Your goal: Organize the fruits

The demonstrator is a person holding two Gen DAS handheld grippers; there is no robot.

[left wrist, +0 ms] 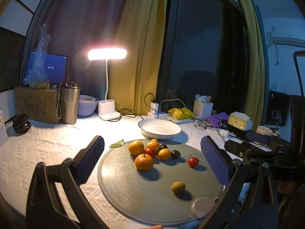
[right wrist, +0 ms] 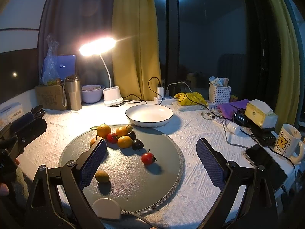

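The fruits (right wrist: 122, 137) lie loose on the round grey mat (right wrist: 162, 187), just in front of the empty white bowl (right wrist: 149, 114); sorting has not begun. Left tool (left wrist: 152, 158) and right tool (right wrist: 151, 160) both hover spread wide, holding nothing; next likely requires closing on one fruit. The desk (right wrist: 200, 133) is lamp-lit and cluttered, before a dark window.

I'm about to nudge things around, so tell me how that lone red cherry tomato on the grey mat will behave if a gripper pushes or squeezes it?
The cherry tomato is round and sits alone on the flat grey mat, so a sideways push would probably roll it. Its skin looks glossy, so it may slip between pads. It looks small and thin-skinned, so a hard squeeze could burst it.
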